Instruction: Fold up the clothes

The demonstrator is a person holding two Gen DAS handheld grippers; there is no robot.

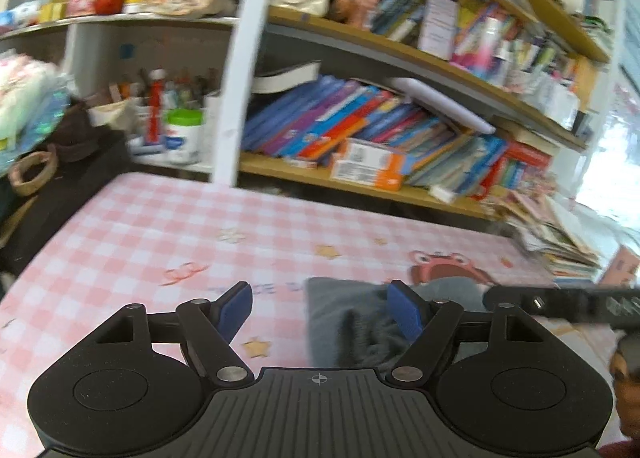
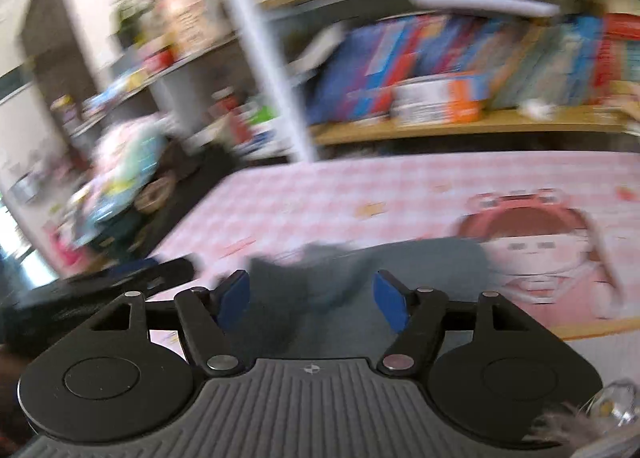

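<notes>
A grey garment lies bunched on the pink checked tablecloth. In the left wrist view it sits under and just beyond the right blue pad. My left gripper is open and empty above the table. In the right wrist view the grey garment spreads across the cloth beneath and ahead of my right gripper, which is open and empty. That view is motion-blurred. The right gripper's black body shows at the right edge of the left wrist view, and the left gripper's body at the left of the right wrist view.
Wooden shelves crammed with books stand behind the table. A white upright post divides the shelving. Bottles and jars sit at the back left. A stack of papers lies at the table's far right. A cartoon print marks the cloth.
</notes>
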